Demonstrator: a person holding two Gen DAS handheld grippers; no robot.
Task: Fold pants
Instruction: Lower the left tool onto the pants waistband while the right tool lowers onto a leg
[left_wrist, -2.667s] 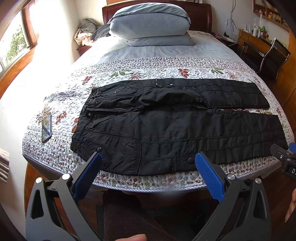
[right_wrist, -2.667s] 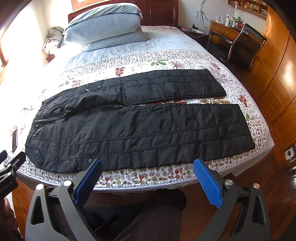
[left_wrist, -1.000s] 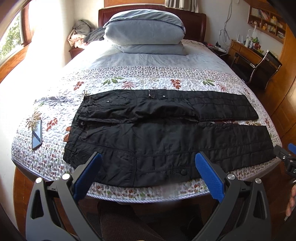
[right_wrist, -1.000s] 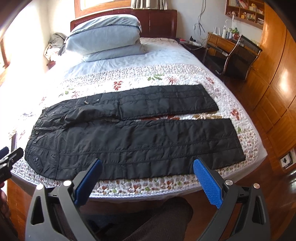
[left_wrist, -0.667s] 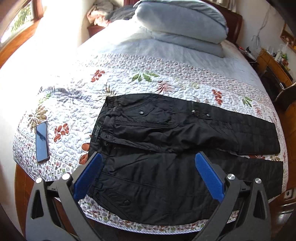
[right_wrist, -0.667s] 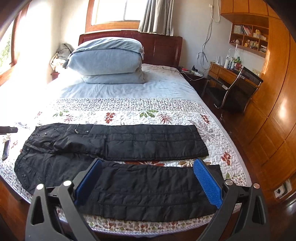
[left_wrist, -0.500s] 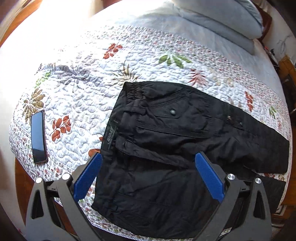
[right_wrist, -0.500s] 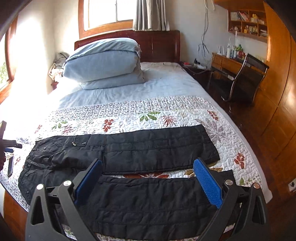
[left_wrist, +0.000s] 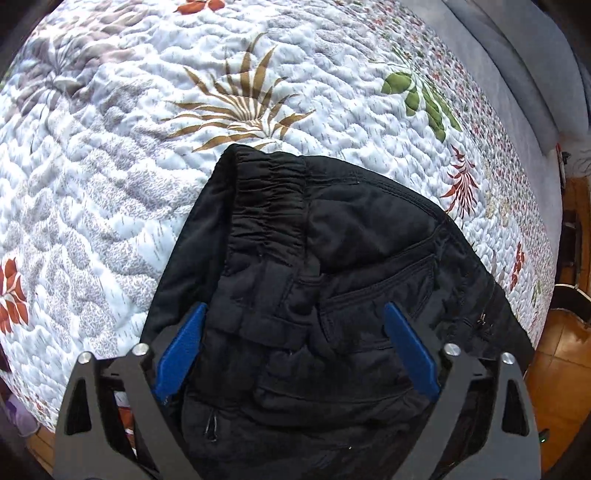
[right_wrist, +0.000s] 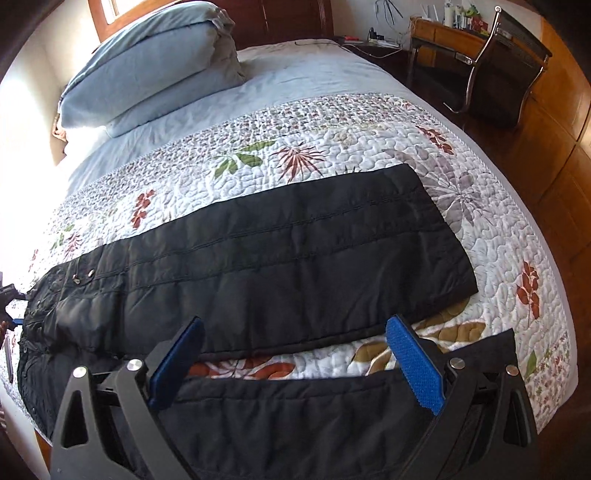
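The black pants (right_wrist: 258, 251) lie spread flat on the floral quilt (right_wrist: 332, 155), legs apart, with a strip of quilt showing between them. The left gripper (left_wrist: 295, 347) hangs over the waistband (left_wrist: 269, 199), spread wide and pinching nothing. The right gripper (right_wrist: 295, 362) is spread too, poised above the strip of quilt between the far leg and the near leg (right_wrist: 295, 417), holding nothing.

The risks, as I judge them: a pinch at the waistband may catch only the top layer, since the padded cloth bunches near the elastic, and the fold would drag crooked. The right gripper may snag the quilt along with the leg edge. Slick fabric near the quilt's edge could slide off toward the floor
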